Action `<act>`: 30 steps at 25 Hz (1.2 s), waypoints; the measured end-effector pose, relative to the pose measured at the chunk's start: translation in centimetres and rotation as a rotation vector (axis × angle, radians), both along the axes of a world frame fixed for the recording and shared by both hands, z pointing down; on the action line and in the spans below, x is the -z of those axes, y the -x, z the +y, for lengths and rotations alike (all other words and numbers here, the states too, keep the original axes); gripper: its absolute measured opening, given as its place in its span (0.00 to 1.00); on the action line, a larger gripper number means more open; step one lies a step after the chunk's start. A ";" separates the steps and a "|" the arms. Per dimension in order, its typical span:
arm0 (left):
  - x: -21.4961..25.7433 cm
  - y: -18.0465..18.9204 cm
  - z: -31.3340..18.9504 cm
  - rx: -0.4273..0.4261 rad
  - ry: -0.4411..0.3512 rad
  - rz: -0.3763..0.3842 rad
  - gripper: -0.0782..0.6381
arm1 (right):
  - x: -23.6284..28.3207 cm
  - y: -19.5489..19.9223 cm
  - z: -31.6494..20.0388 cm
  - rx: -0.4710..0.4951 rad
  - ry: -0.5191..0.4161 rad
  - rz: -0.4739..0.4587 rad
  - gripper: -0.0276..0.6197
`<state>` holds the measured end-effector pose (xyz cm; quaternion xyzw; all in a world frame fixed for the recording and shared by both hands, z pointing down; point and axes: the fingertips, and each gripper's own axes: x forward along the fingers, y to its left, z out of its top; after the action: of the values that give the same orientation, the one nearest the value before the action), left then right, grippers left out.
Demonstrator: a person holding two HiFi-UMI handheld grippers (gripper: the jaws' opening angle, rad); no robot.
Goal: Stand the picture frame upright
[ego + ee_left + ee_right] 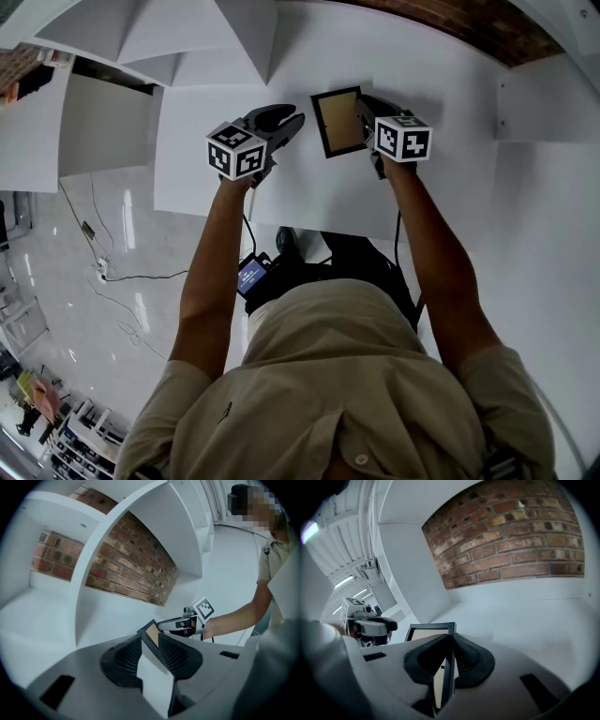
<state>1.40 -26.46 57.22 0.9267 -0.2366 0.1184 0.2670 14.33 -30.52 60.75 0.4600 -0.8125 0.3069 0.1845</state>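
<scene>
The picture frame (337, 122), dark-edged with a plain tan face, sits over the white table (450, 216) at about 12 o'clock from the person, a touch toward 1 o'clock. In the head view its face is turned up toward the camera rather than standing upright, and I cannot tell whether its back rests on the table or is lifted off it.

The right gripper (364, 112) reaches in from the frame's 3 o'clock side. The right gripper view shows its jaws clenched on the frame's (431, 632) right-hand edge, with the dark rim running straight down between the two ribbed pads (471, 660).

The left gripper (291, 122) lies at the frame's 9 o'clock, just beside it and not touching. In the left gripper view its jaws stand released, with only bare white table between them, and the frame's (151, 632) near corner shows just beyond the tips. The right gripper (180, 624) appears behind the frame there, toward 2 o'clock.

A brick wall (511, 536) rises at 12 o'clock past the white table, and white shelf panels (159, 37) stand toward 10 o'clock
</scene>
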 end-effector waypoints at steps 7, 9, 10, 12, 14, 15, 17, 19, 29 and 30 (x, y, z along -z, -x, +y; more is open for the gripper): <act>-0.3 -3.3 0.4 -0.050 0.052 0.033 0.29 | 3.0 -0.3 2.9 -0.010 -0.134 -0.023 0.10; -0.1 -4.1 0.7 -0.065 0.062 0.054 0.29 | 3.5 -0.3 3.6 -0.003 -0.166 -0.026 0.10; 0.1 -4.5 0.9 -0.076 0.063 0.065 0.29 | 3.6 -0.2 3.9 -0.001 -0.178 -0.029 0.10; 0.5 -5.0 1.3 -0.100 0.052 0.080 0.29 | 3.9 -0.1 4.6 0.001 -0.195 -0.038 0.10; 1.1 -5.3 1.5 -0.114 0.015 0.071 0.29 | 4.2 0.0 5.2 0.007 -0.206 -0.046 0.10; 1.3 -5.3 1.6 -0.122 -0.011 0.060 0.28 | 4.4 0.0 5.5 0.017 -0.211 -0.050 0.11; 1.8 -5.1 2.0 -0.150 -0.062 0.031 0.25 | 4.7 0.1 6.2 0.053 -0.217 -0.051 0.11; 1.8 -5.2 2.8 -0.208 -0.114 -0.016 0.24 | 4.8 0.2 6.9 0.098 -0.221 -0.038 0.11; 1.9 -5.7 6.3 -0.390 -0.247 -0.115 0.22 | 5.1 0.7 9.2 0.332 -0.230 0.071 0.21; 1.9 -5.9 6.6 -0.408 -0.259 -0.124 0.22 | 5.1 0.9 9.3 0.360 -0.232 0.083 0.21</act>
<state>7.28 -19.90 55.32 0.9727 -0.0738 0.1951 0.1018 13.42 -21.19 55.61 0.3380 -0.9030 0.1546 0.2154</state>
